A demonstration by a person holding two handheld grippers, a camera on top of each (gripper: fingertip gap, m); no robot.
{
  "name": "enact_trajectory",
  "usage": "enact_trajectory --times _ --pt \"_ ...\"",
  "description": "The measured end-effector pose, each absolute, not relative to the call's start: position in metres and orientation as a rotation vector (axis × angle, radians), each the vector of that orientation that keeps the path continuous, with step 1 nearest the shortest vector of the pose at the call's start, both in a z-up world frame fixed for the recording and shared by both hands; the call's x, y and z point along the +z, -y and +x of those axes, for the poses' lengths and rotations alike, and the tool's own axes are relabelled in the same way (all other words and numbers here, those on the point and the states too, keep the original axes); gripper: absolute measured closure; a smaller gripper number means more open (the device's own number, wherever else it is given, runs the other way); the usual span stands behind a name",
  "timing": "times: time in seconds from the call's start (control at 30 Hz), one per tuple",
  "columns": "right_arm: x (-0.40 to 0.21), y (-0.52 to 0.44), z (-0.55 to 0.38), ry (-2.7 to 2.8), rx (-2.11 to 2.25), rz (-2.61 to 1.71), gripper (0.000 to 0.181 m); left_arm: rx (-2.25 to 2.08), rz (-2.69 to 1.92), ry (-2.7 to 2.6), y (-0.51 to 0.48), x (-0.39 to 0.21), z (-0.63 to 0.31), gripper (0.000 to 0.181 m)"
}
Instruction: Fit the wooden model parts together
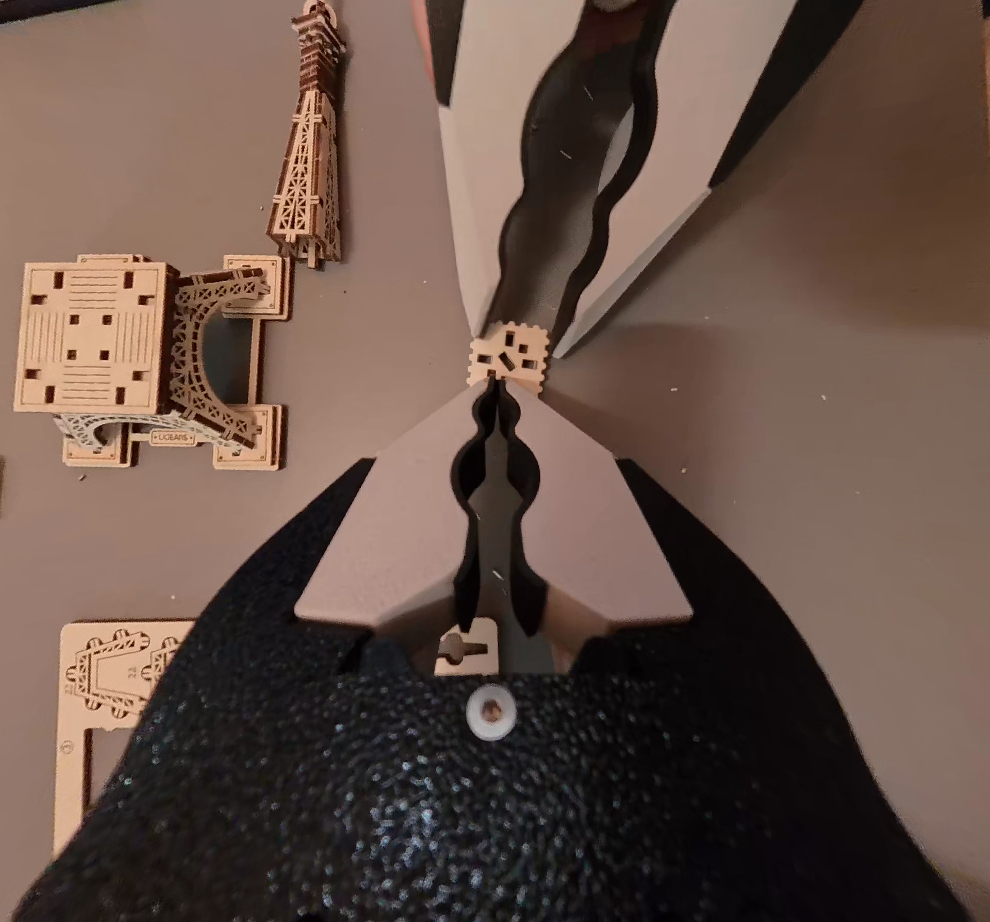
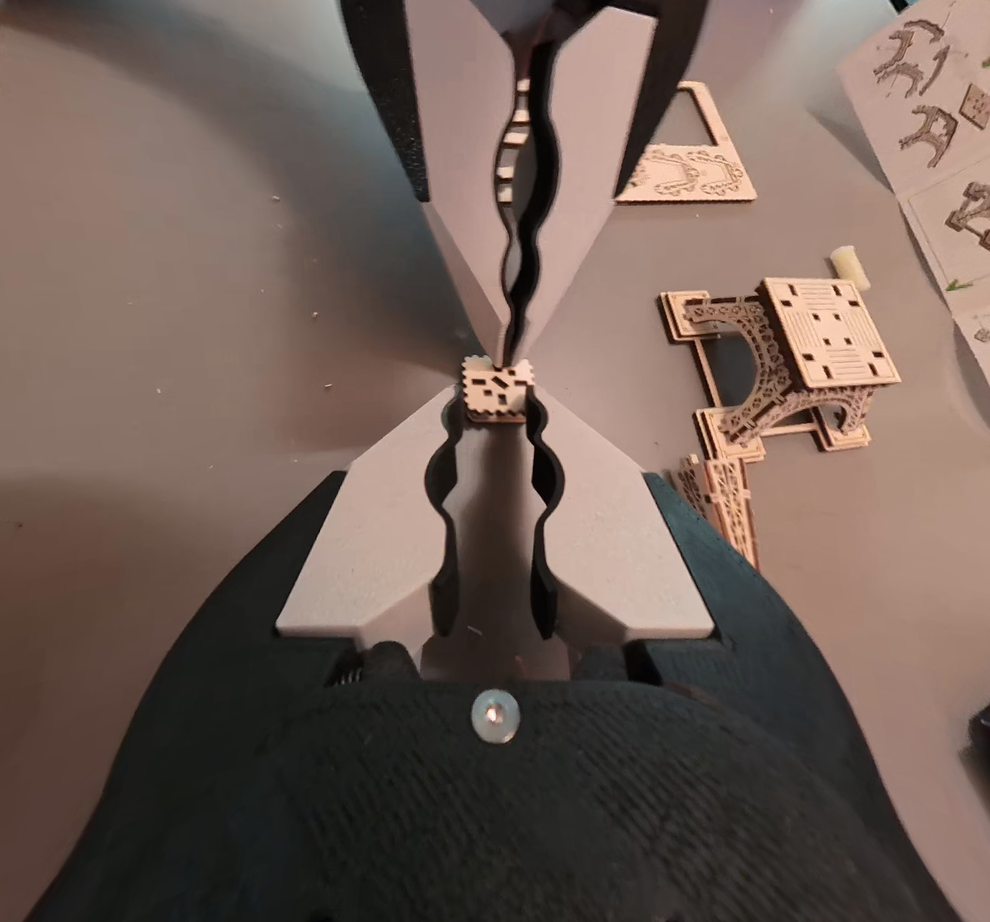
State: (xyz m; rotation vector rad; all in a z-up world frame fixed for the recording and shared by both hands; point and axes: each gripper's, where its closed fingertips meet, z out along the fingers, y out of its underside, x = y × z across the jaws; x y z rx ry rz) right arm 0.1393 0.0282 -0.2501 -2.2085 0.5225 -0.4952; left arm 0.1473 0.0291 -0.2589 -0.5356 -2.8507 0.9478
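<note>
Both grippers meet tip to tip over the table (image 1: pixel 803 414). Right gripper (image 2: pixel 494 403) clamps a small square plate (image 2: pixel 495 391) by its sides; left gripper (image 1: pixel 495 386), pinched nearly closed, nips the plate's (image 1: pixel 509 358) near edge. Tower base (image 1: pixel 150 355), spire (image 1: pixel 310 146) and part sheet (image 1: pixel 107 682) lie well apart, to the left gripper's left.
</note>
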Motion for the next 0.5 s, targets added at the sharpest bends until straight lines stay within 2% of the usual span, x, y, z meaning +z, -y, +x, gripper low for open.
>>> enact_trajectory --times 0.1,0.17,0.3,0.5 --pt "-0.242 -0.026 0.140 -0.544 -0.463 -2.159 0.162 0.940 -0.561 2.855 -0.029 -0.258 0.147 0.181" --pt "-0.237 -0.024 0.144 -0.563 -0.460 -2.128 0.173 0.961 -0.562 2.848 -0.028 -0.254 0.147 0.181" --pt "-0.234 -0.020 0.138 -0.547 -0.398 -2.129 0.165 1.009 -0.537 2.830 -0.026 -0.249 0.150 0.181" --pt "-0.232 -0.012 0.148 -0.562 -0.447 -2.127 0.167 1.027 -0.525 2.843 -0.019 -0.249 0.154 0.181"
